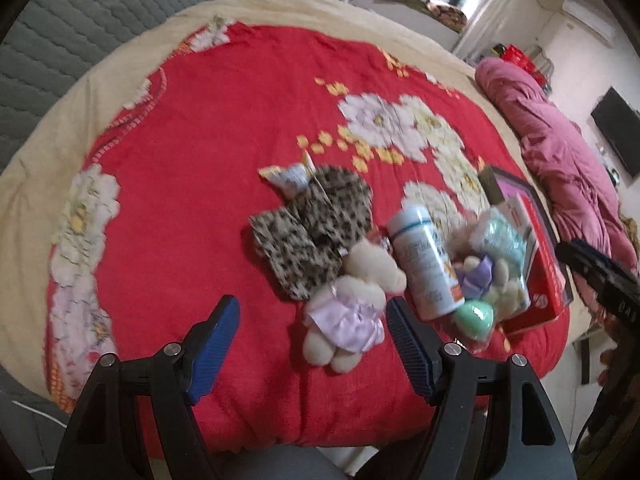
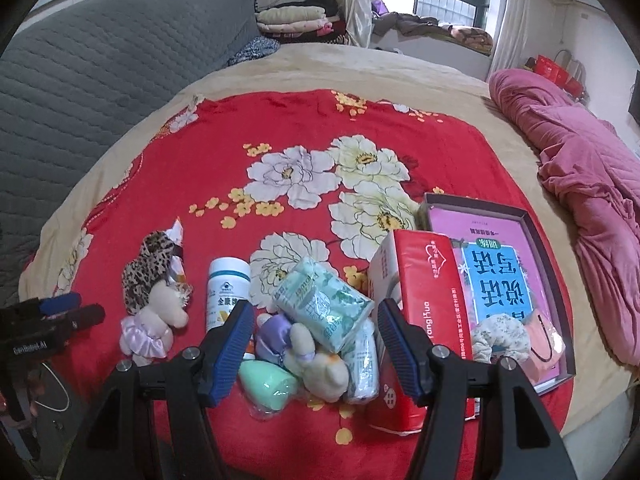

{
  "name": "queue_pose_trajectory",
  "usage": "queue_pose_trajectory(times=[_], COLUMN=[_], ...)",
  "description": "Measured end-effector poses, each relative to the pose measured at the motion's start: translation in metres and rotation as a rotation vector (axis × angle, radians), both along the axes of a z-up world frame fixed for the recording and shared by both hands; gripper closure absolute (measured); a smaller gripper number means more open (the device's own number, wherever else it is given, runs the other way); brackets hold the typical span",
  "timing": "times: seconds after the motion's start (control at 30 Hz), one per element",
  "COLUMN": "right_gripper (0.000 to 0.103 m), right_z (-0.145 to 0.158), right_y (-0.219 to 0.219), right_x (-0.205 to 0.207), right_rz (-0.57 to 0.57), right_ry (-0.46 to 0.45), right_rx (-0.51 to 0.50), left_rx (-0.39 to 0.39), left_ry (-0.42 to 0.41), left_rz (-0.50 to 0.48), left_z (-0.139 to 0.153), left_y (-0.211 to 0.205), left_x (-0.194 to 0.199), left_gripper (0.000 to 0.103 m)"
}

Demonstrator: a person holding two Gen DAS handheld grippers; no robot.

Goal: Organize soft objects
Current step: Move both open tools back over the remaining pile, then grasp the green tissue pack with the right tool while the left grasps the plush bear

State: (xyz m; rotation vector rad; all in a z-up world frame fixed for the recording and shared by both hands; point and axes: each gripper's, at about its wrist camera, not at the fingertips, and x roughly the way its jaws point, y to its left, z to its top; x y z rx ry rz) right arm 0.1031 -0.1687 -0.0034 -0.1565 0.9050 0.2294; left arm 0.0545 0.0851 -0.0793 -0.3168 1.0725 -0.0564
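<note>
— Bear (image 1: 352, 312) in the lilac dress lies on the red bedspread (image 1: 224, 128), head toward the leopard cloth (image 1: 316, 232), legs toward the left gripper (image 1: 312, 340).

— Both tongs spread, empty. White bottle (image 1: 424, 264) just beside it; right gripper (image 2: 316, 344) over the tissue pack (image 2: 324, 308).

Both wrists overlook bed (image 1: 240, 120) — overlapping.

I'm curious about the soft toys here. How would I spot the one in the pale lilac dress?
Start at the red flowered blanket, then find the white bottle standing in the clutter. The cream plush toy lies just left of it, against the leopard-print cloth. Unlike the other plush, it wears a shiny lilac skirt.
</note>
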Motion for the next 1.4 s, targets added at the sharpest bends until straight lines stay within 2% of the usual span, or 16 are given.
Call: queue_pose_trajectory(times=[0.13,0.27,0.6,0.73,0.83,0.97,1.17,1.27,1.4], right_gripper=[0.039,0.039,0.039,0.039,0.039,0.041,0.045,0.045,0.045], right_z=[-0.007,-0.021,-0.058,-0.073,-0.081,-0.081,-0.065,-0.048,-0.026], right_y=[-0.002,0.004,0.032,0.036,0.040,0.035,0.025,0.020,0.013], right_x=[0.006,0.018,0.045,0.055,0.058,0.063,0.059,0.052,0.046], right_rz=[-0.002,0.049,0.193,0.233,0.250,0.235,0.206,0.186,0.158], right_ry=[0.010,0.041,0.086,0.134,0.137,0.151,0.143,0.110,0.078], right_rx=[-0.024,-0.103,-0.293,-0.329,-0.357,-0.300,-0.203,-0.137,-0.066], left_rx=[0.019,0.034,0.054,0.048,0.054,0.062,0.057,0.070,0.029], left_ry=[0.048,0.092,0.094,0.108,0.115,0.109,0.111,0.115,0.113], left_rz=[-0.061,-0.094,-0.127,-0.124,-0.125,-0.119,-0.106,-0.093,-0.078], left_z=[-0.023,-0.042,-0.048,-0.055,-0.060,-0.063,-0.064,-0.064,-0.060], left_y=[-0.020,-0.033,-0.049,-0.049,-0.050,-0.051,-0.051,-0.048,-0.040], left_x=[0.007,0.018,0.036,0.041,0.042,0.043,0.044,0.043,0.040], left_gripper=[0.027,0.027,0.027,0.027,0.027,0.027,0.027,0.039,0.045])
